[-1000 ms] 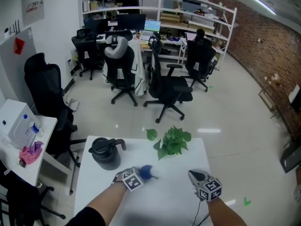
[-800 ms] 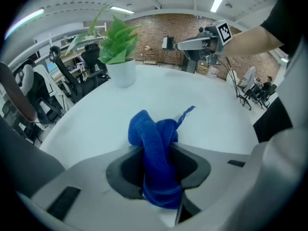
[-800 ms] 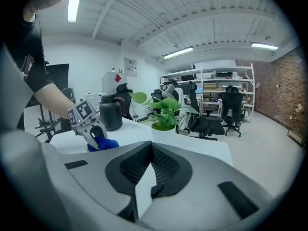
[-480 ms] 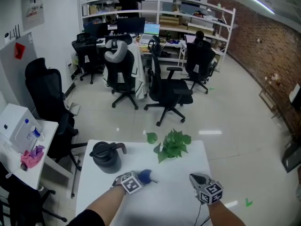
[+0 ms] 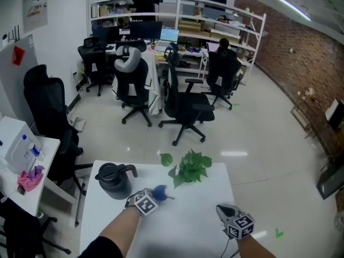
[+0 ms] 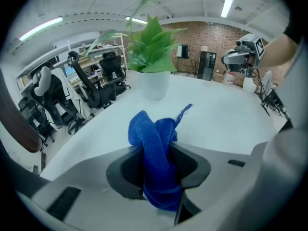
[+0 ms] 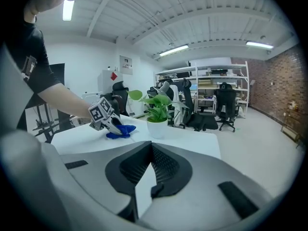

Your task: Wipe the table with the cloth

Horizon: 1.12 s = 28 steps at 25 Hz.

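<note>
A blue cloth (image 5: 160, 192) lies bunched on the white table (image 5: 188, 224), pinched between the jaws of my left gripper (image 5: 152, 196). The left gripper view shows the cloth (image 6: 154, 129) standing up between the two pads, with the left gripper (image 6: 157, 153) shut on it and pressing it to the tabletop. From the right gripper view, the left gripper (image 7: 118, 127) and the cloth (image 7: 123, 130) sit just left of the plant pot. My right gripper (image 5: 224, 213) hovers over the table's right side with its jaws together and nothing in them (image 7: 151, 150).
A potted green plant (image 5: 191, 166) stands at the table's far edge, close behind the cloth. A black jug (image 5: 114, 180) sits at the far left corner. Office chairs (image 5: 185, 104) and a side table (image 5: 24, 171) stand on the floor beyond.
My left gripper has slid the cloth a little farther away, toward the plant. The right gripper has stayed about where it was.
</note>
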Tool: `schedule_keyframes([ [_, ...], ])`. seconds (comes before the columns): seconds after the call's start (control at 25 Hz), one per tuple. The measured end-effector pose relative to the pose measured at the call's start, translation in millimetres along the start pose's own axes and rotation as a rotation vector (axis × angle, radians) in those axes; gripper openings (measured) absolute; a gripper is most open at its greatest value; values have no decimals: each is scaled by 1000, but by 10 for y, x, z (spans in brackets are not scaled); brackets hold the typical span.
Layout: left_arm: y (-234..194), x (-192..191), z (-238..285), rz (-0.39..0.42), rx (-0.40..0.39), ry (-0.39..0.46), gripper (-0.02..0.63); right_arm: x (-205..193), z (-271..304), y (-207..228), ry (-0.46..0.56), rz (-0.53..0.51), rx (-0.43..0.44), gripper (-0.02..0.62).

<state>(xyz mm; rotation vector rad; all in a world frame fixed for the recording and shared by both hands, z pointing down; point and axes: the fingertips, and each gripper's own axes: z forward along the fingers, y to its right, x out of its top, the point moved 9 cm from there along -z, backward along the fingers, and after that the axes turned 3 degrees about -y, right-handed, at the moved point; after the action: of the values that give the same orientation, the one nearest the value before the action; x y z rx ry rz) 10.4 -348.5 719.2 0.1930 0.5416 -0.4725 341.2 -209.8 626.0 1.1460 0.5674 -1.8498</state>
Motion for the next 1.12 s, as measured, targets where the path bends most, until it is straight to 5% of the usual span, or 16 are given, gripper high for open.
schedule_keyframes([
  [0.44,531,-323,-264,79,-100,-79,120,2,143,-100,33,6,38,14],
  [0.84,-212,22,81,-66,24,10,120,-83,-219,-118,17,13,10,14],
  [1.12,-29,44,8,-49,32,-9,118,-91,-296,-22,-5,-4,-13,14],
])
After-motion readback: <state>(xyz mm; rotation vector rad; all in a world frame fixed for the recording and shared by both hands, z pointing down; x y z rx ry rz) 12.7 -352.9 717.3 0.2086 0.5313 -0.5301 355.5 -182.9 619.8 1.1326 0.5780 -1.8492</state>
